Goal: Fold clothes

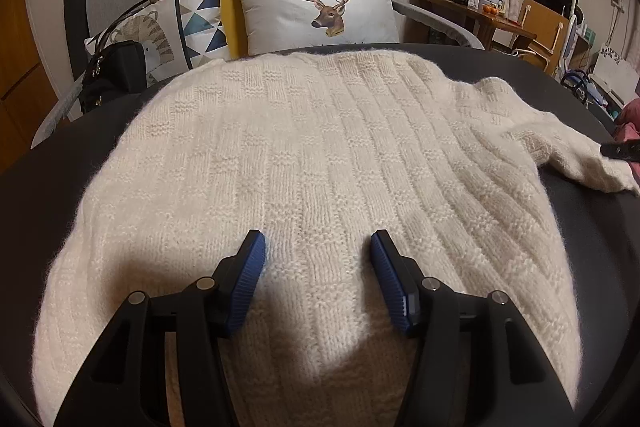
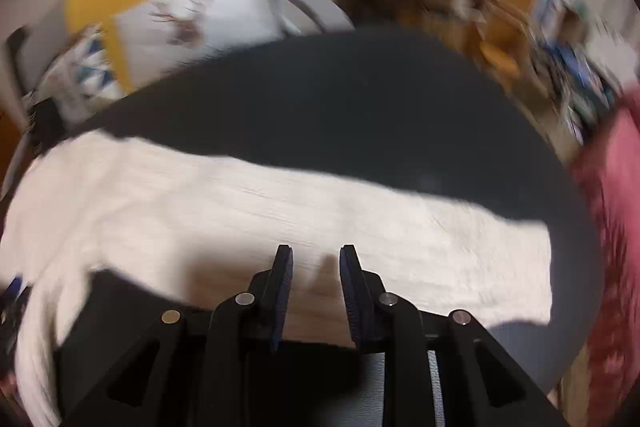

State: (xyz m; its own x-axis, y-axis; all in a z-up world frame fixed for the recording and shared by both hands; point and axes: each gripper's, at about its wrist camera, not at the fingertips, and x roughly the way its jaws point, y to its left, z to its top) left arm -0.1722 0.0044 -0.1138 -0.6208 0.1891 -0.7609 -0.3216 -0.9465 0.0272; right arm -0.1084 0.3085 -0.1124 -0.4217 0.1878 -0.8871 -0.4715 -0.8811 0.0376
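A cream knit sweater (image 1: 312, 147) lies spread flat on a dark table (image 1: 80, 131), with one sleeve (image 1: 576, 155) stretched out to the right. My left gripper (image 1: 318, 243) hovers over the sweater's near part, open, with nothing between its blue pads. The right wrist view is blurred by motion. In it the sleeve (image 2: 320, 211) lies across the table (image 2: 360, 99), and my right gripper (image 2: 316, 253) stands just above the sleeve with a clear gap between its fingers, holding nothing. A black tip of the right gripper (image 1: 620, 150) shows beside the sleeve's end.
Behind the table stands a sofa with a deer cushion (image 1: 320, 11), a triangle-patterned cushion (image 1: 196, 19) and a black bag (image 1: 112, 75). A pink garment (image 2: 612, 227) lies at the table's right edge. A wooden desk (image 1: 476, 15) and chair stand at the back right.
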